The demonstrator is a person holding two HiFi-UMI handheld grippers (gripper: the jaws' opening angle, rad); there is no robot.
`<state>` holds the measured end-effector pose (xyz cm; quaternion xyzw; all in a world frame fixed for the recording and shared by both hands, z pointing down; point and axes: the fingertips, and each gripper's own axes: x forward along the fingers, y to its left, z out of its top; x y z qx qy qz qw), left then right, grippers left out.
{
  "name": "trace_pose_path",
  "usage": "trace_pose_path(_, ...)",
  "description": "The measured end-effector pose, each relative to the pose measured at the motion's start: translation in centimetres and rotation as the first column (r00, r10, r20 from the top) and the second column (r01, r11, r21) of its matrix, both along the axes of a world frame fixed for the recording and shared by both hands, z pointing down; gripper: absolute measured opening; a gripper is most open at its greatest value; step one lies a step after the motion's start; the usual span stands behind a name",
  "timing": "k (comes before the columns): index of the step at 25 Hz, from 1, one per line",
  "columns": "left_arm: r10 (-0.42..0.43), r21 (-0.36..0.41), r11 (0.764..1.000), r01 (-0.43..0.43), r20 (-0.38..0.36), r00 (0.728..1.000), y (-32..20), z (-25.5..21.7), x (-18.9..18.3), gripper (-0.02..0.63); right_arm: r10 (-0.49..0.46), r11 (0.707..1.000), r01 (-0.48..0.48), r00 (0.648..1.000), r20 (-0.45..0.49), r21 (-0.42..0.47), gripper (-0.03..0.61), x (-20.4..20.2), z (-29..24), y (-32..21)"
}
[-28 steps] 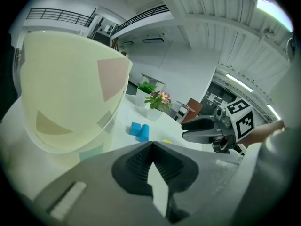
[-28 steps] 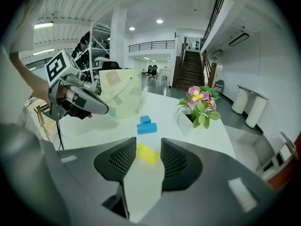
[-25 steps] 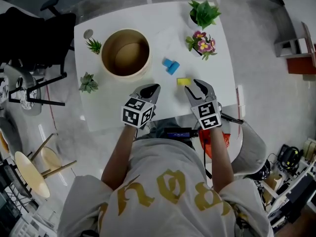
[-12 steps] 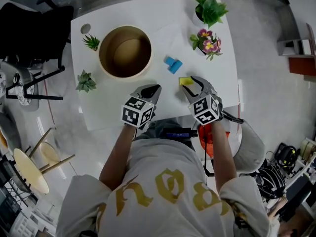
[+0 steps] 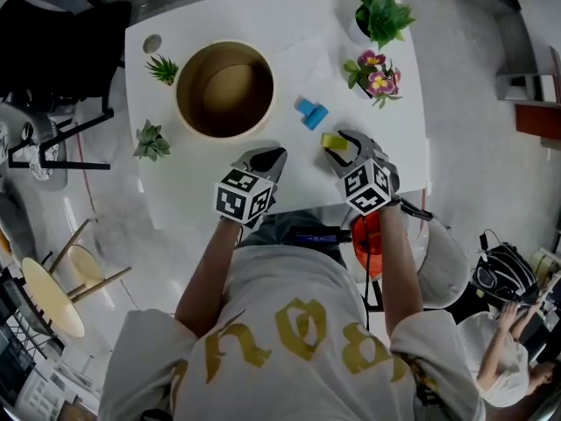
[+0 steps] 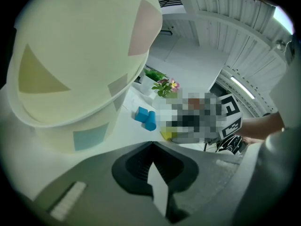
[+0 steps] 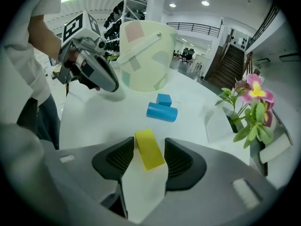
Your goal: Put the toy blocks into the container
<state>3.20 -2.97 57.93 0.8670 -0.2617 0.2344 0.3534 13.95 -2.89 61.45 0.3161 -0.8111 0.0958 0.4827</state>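
Yellow block [image 7: 151, 155] lies on the table [image 5: 219, 178], lower centre of the right gripper view, btw. the spread jaws of the right gripper [image 7: 149, 140], which have just been opening; no pinch yet. Left gripper [image 6: 151, 144] is pressed together, empty. Block is prob. light, stiff and smooth: take its long sides at mid-length.

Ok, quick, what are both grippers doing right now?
Left gripper: closed, empty.
Right gripper: open, jaws just opening, yellow block between them, not gripped.

You've three toy blocks [image 5: 331, 140] [image 5: 303, 106] [image 5: 315, 117], one round cream container [image 7: 141, 65], four potted plants [image 5: 163, 68] [image 5: 151, 141] [image 5: 383, 16] [image 5: 375, 73].
One yellow rectangular block [image 7: 149, 149], one blue cube [image 7: 164, 99], one blue cylinder [image 7: 162, 112]; two small succulents [image 5: 163, 68] [image 5: 151, 141], one leafy plant [image 5: 383, 16], one pink-flowered plant [image 7: 254, 98].
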Motion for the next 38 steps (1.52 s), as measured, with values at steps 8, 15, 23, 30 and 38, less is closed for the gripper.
trace_pose_path(8,-0.001,-0.017,1.000,0.001,-0.005,1.000,0.0,0.5,0.0,0.002,-0.018,0.999,0.018,1.000,-0.008,-0.043,0.191,0.5,0.8,0.3)
trace_pose_path(15,0.002,-0.041,0.999,-0.003,-0.008,1.000,0.2,0.4,-0.3,0.000,-0.083,0.988,0.067,0.990,-0.111,-0.140,0.161,0.3,1.0,0.7)
trace_pose_path(23,0.011,-0.043,0.999,-0.011,-0.005,1.000,0.5,0.4,-0.1,0.002,-0.081,0.979,0.059,0.991,-0.109,-0.194,0.161,0.2,1.3,0.7)
trace_pose_path(30,-0.008,-0.025,1.000,0.009,0.013,1.000,0.7,0.2,-0.4,0.000,0.079,0.984,-0.082,0.996,-0.030,-0.156,0.160,0.6,1.0,0.4)
trace_pose_path(38,-0.122,-0.031,0.992,0.120,-0.072,0.990,-0.5,-1.7,-1.3,0.002,0.314,0.947,-0.294,0.929,0.194,-0.128,0.160,-0.2,-0.8,0.3)
